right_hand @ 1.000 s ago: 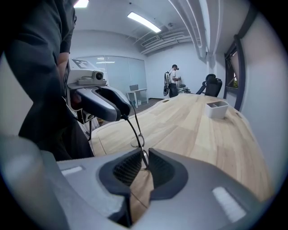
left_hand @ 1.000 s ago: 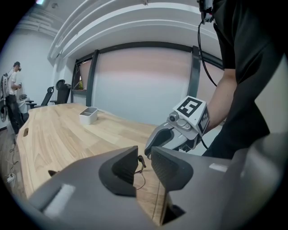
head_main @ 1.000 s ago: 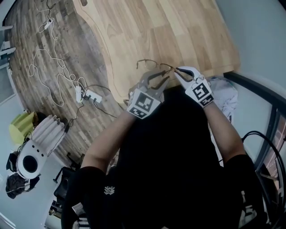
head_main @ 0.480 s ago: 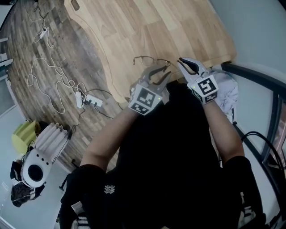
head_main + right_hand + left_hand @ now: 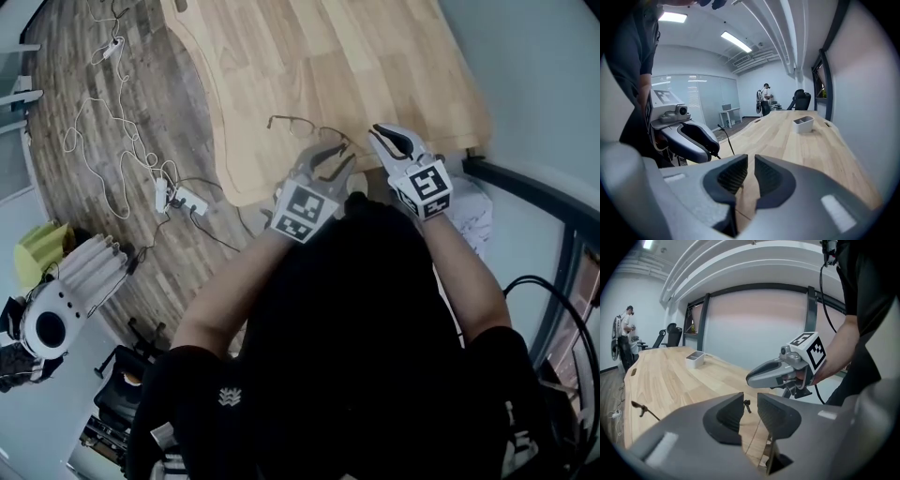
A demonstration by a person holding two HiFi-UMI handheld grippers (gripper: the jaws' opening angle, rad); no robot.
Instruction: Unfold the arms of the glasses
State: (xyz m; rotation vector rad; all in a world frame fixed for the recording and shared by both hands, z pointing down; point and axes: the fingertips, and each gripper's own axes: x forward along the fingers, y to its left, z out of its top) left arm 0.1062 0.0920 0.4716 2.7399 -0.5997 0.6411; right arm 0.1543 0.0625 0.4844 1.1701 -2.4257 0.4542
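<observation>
Pale-wood plank table (image 5: 375,56) carries the thin wire-framed glasses (image 5: 292,125) near its front edge; the left grey gripper (image 5: 345,156) hovers at that edge just beside them, jaws slightly apart, a dark arm tip showing beyond the gap; the right grey gripper (image 5: 378,133), nearly closed, holds nothing; unfolding seems unfinished; next, pinch one arm and swing it outward.

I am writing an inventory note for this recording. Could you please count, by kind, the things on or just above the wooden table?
Glasses: 1
Grippers: 2, the left gripper and the right gripper
Small white tray: 1
Total: 4
</observation>
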